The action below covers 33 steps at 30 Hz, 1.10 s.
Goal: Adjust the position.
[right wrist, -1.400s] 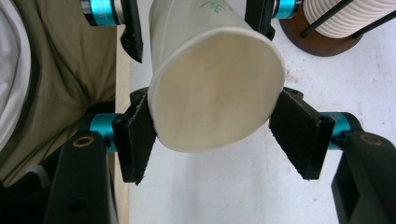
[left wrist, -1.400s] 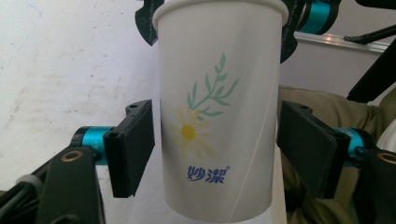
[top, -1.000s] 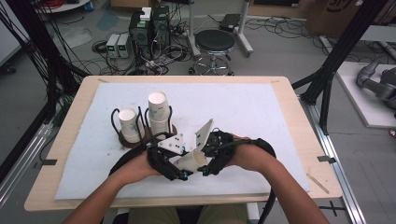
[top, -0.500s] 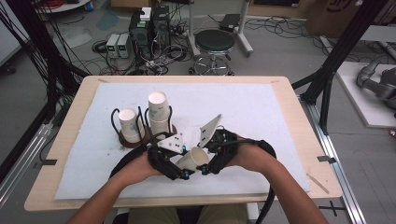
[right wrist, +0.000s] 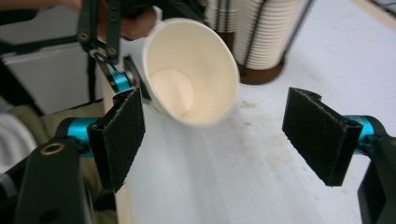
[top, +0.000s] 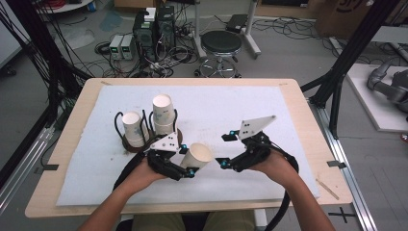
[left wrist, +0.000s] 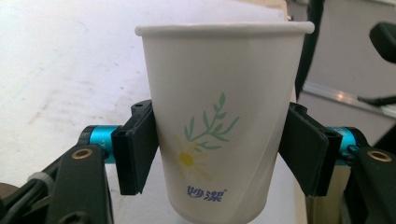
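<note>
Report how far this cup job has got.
Done: one white paper cup with a flower print is out of the stacks. In hand: the left hand-held gripper holds it tilted, jaws at its sides, though they have just been easing open. The right hand-held gripper has just been opening, nothing between its jaws, apart from the cup. Left: two stacks of white paper cups in the black wire holder.

A white paper cup (left wrist: 224,135) with a daisy print stood between the left claw's (left wrist: 219,158) pads, above the white bench (left wrist: 60,70); the jaws had just been opening.
</note>
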Tool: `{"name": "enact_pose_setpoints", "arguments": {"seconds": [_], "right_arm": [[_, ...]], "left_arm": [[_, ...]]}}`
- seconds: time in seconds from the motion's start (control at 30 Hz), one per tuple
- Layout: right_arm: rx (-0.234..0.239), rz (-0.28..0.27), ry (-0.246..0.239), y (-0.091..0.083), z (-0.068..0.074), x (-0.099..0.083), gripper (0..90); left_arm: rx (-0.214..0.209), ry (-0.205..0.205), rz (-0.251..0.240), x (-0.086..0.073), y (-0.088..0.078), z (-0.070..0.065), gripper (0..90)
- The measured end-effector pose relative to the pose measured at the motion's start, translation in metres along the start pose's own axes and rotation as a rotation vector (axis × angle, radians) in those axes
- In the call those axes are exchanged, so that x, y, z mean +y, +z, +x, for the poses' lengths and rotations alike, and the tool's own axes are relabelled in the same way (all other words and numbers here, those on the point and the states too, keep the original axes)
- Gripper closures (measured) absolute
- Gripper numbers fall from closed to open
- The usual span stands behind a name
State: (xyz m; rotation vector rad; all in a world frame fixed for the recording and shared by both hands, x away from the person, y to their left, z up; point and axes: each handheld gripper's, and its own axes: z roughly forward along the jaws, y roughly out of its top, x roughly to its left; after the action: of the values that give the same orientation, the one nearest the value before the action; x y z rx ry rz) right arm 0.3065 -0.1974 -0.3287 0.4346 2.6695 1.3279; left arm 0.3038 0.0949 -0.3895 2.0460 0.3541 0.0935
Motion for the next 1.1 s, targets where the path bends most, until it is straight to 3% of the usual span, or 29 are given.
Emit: {"name": "enact_pose_setpoints", "arguments": {"seconds": [0.03,0.13,0.27,0.4,0.43,0.47,0.5,0.53,0.57,0.6,0.8,1.1], "right_arm": [[0.000,0.000,0.000,0.000,0.000,0.000,21.8],[-0.081,-0.075,0.046,-0.011,-0.003,-0.018,21.8],[-0.167,-0.136,0.085,-0.020,-0.005,-0.037,21.6],[-0.213,-0.160,0.118,-0.025,-0.005,-0.052,21.6],[-0.254,-0.162,0.139,-0.027,-0.007,-0.062,21.6],[-0.254,-0.162,0.139,-0.027,-0.007,-0.062,21.6],[-0.293,-0.163,0.172,-0.029,-0.008,-0.072,21.6],[-0.314,-0.165,0.182,-0.030,-0.009,-0.077,21.6],[-0.326,-0.165,0.201,-0.031,-0.009,-0.081,21.7],[-0.340,-0.172,0.210,-0.032,-0.010,-0.085,21.6],[-0.398,-0.197,0.229,-0.037,-0.011,-0.099,21.7],[-0.420,-0.204,0.231,-0.038,-0.009,-0.107,21.7]], "left_arm": [[0.000,0.000,0.000,0.000,0.000,0.000,31.9],[0.046,-0.015,-0.069,-0.003,0.000,0.002,31.4],[0.071,-0.028,-0.111,-0.007,0.003,0.003,30.7],[0.091,-0.029,-0.155,-0.008,0.003,0.005,30.3],[0.095,-0.031,-0.167,-0.007,0.003,0.005,30.5],[0.106,-0.030,-0.184,-0.007,0.003,0.006,30.5],[0.118,-0.036,-0.222,-0.006,0.002,0.007,30.5],[0.118,-0.036,-0.222,-0.006,0.002,0.007,30.5],[0.129,-0.047,-0.259,-0.005,0.001,0.008,30.6],[0.129,-0.047,-0.259,-0.005,0.001,0.008,30.5],[0.150,-0.052,-0.361,0.001,0.000,0.013,30.7],[0.155,-0.050,-0.407,0.008,0.006,0.013,30.8]]}}
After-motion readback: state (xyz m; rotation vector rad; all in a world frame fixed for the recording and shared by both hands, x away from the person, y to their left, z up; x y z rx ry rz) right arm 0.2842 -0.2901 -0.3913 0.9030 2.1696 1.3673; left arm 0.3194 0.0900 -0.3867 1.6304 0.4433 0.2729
